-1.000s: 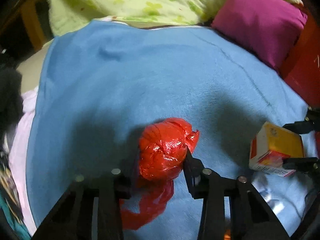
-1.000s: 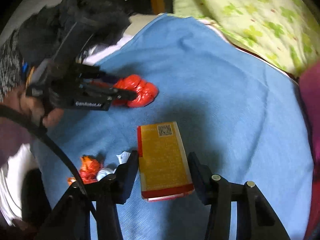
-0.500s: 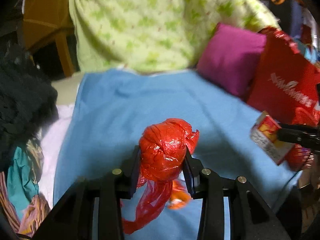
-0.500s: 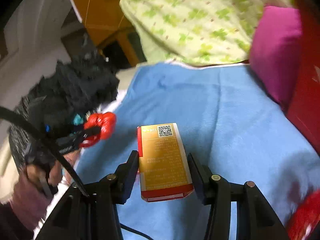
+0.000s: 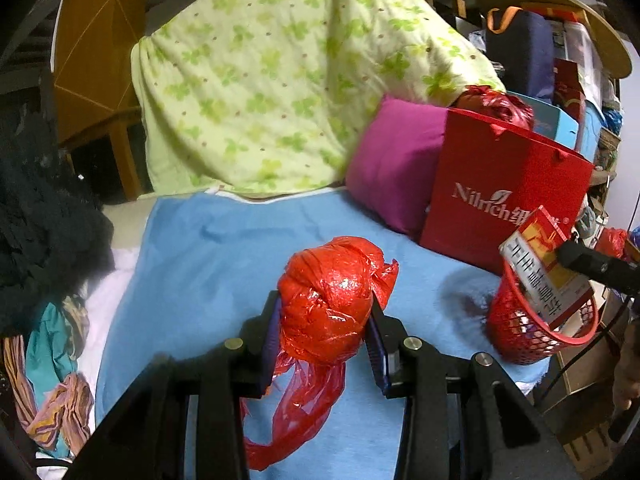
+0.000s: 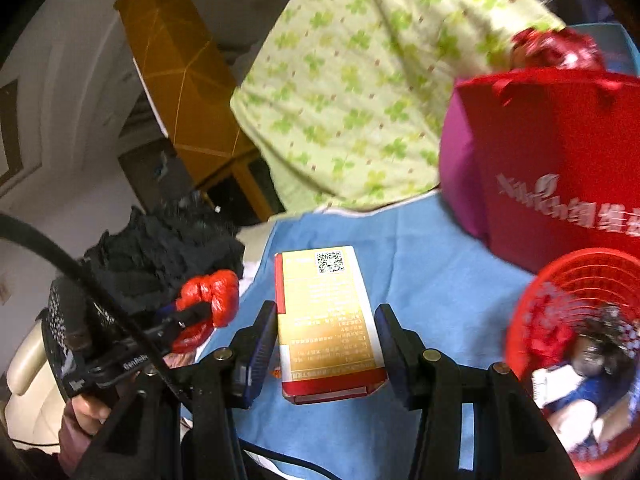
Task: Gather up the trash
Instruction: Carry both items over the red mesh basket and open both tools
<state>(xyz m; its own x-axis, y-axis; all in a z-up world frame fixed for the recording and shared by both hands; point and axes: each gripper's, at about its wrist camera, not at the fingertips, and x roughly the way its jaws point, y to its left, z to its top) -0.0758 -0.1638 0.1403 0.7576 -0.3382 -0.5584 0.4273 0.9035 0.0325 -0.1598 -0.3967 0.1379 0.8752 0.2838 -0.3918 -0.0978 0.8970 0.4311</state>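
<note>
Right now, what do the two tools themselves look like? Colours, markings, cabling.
Both tools, left tool and right tool, are matte black with two fingers, blue pads and silver screws. White GenRobot-style lettering marks the left tool's body; a black cable crosses it.

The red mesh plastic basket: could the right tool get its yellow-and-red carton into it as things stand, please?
Probably yes: the right tool holds the yellow-and-red carton right above the red mesh plastic basket, whose open top looks unobstructed.

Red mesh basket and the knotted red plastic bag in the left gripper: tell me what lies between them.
Only bare blue blanket separates the red mesh basket from the knotted red plastic bag, shown in the left wrist view.
</note>
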